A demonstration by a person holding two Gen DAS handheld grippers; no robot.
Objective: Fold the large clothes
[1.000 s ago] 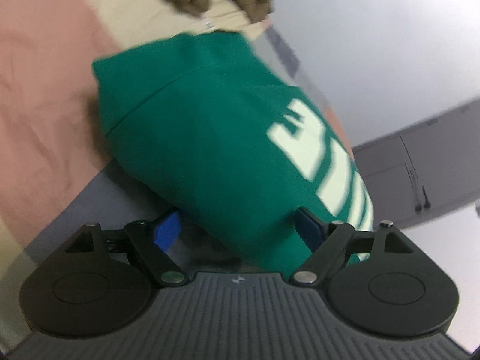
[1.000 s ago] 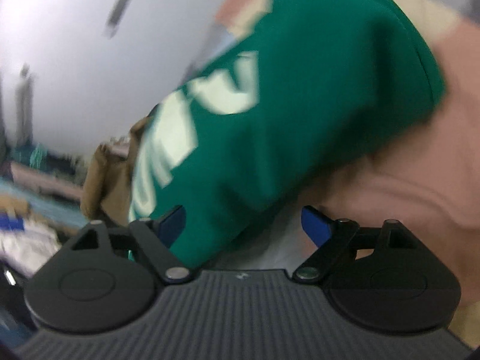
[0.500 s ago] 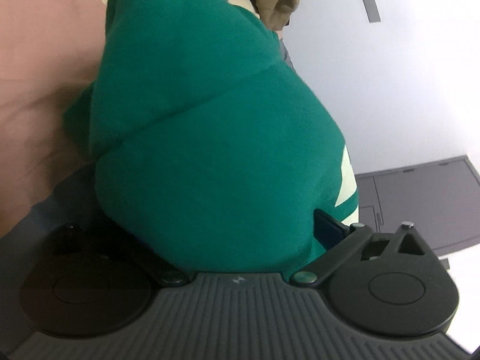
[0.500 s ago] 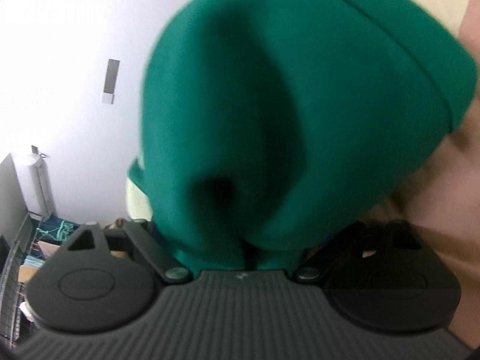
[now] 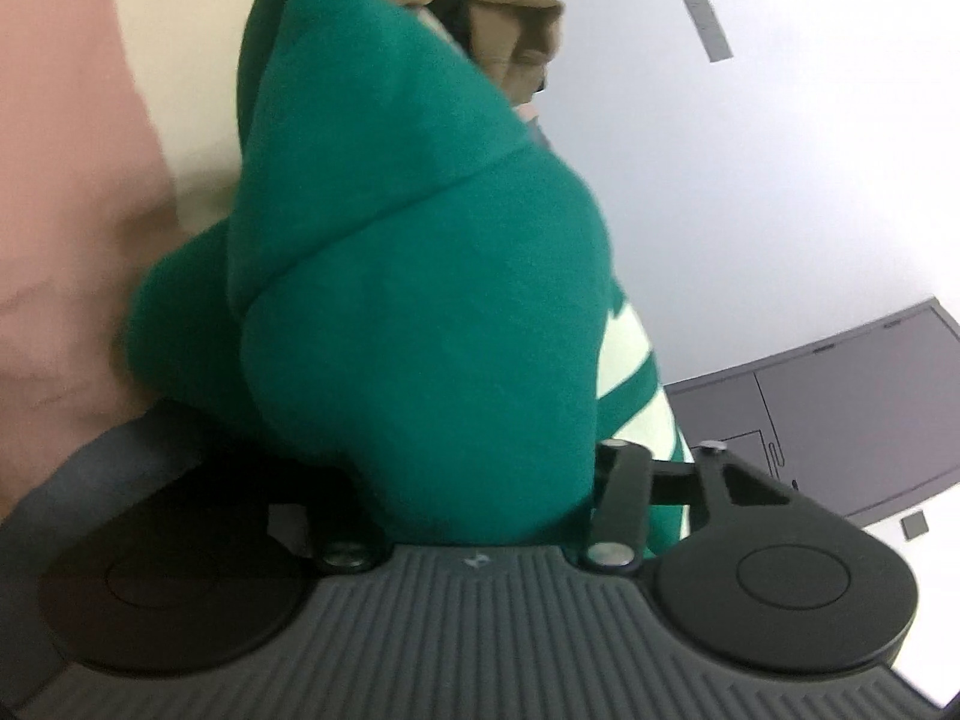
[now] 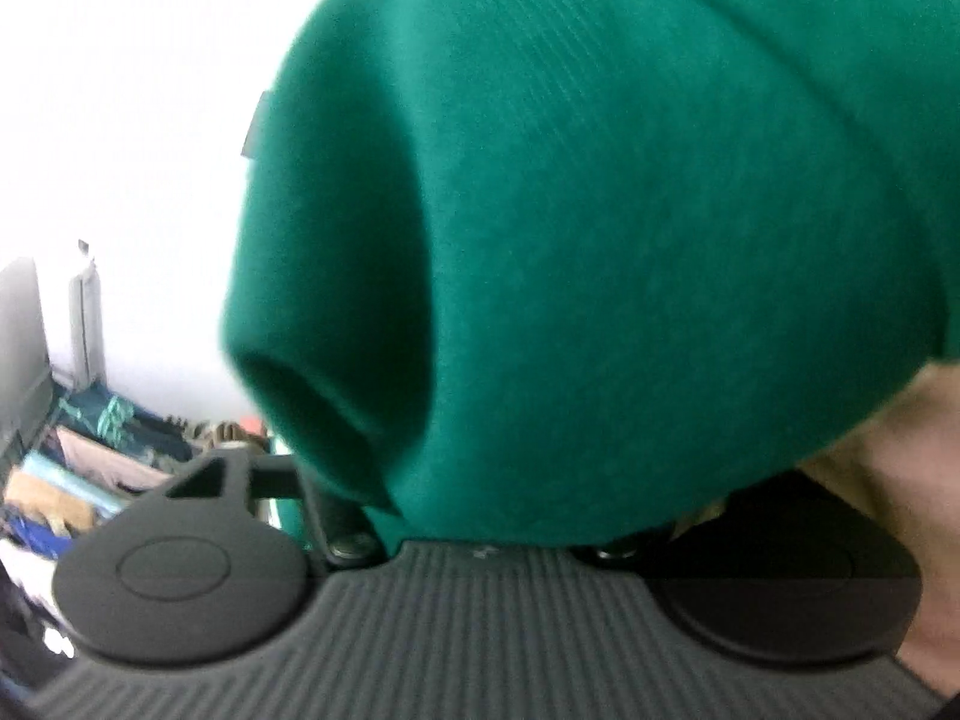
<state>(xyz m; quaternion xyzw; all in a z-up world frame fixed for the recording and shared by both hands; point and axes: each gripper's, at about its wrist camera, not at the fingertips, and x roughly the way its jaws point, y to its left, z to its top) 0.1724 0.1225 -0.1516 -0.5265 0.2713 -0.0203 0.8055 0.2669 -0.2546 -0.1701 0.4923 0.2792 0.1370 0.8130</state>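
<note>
A bulky, folded green sweatshirt (image 5: pixel 420 240) with pale lettering fills the left wrist view and lies on a pink and cream bed cover (image 5: pixel 60 180). My left gripper (image 5: pixel 480 468) has its jaws closing on the near end of the bundle. The cloth bunches between the fingers and hides the pads. In the right wrist view the same green sweatshirt (image 6: pixel 600 210) bulges over my right gripper (image 6: pixel 480 498). Its jaws are closing too, squeezing a thick fold that covers both fingertips.
A crumpled tan garment (image 5: pixel 498 0) lies beyond the sweatshirt on the cream sheet (image 5: pixel 174 60). A grey cabinet (image 5: pixel 840 396) stands by the white wall to the right. Piled clothes and clutter (image 6: pixel 90 468) sit low at the left of the right wrist view.
Both grippers have pushed in onto the sweatshirt's ends. The blue pads, visible a second ago, are now buried in cloth, and the finger arms have swung inward. The bundle looms much larger.
</note>
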